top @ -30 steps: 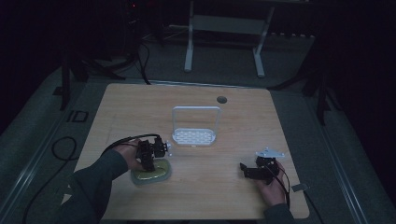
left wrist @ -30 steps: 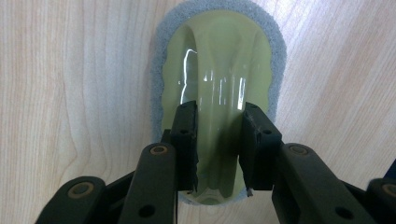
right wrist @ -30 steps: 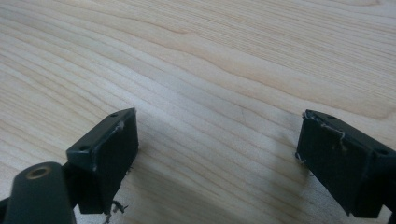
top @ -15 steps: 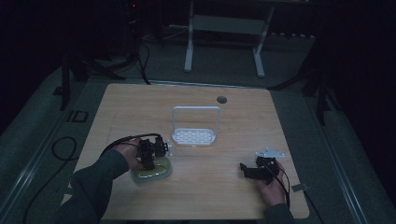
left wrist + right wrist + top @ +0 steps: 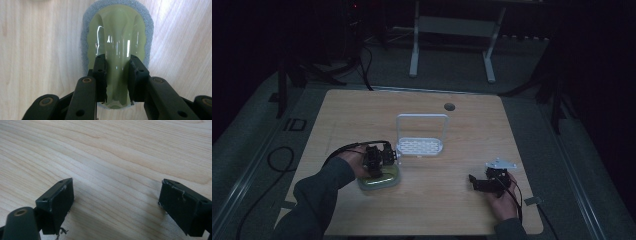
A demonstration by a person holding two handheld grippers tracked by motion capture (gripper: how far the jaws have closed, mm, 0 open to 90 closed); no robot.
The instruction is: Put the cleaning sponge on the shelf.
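Gripping with my left hand-held gripper, I have the jaws set about halfway in, each pad against a side of a clear glass that lies on its side. Those jaws have just been closing a little onto it. The glass rests on a yellow-green sponge with a grey scrubbing edge, near the left front of the counter.

In the left gripper view the glass's long axis runs straight away from me, along the line of the jaws, and the sponge's long axis lies the same way. Which end of the glass is the mouth I cannot tell; reflections wash out its far end, and my jaws cover its near end. In the high view the room is dim and the glass itself is too faint to make out under my left hand.

My right hand-held gripper stands wide apart with nothing between the jaws, low over bare wood near the right front of the counter.

A white rack with an upright frame stands just beside the sponge, toward the middle. A small round hole sits near the far edge. Between my two hands the counter lies open, and the sponge is well in from the front edge.
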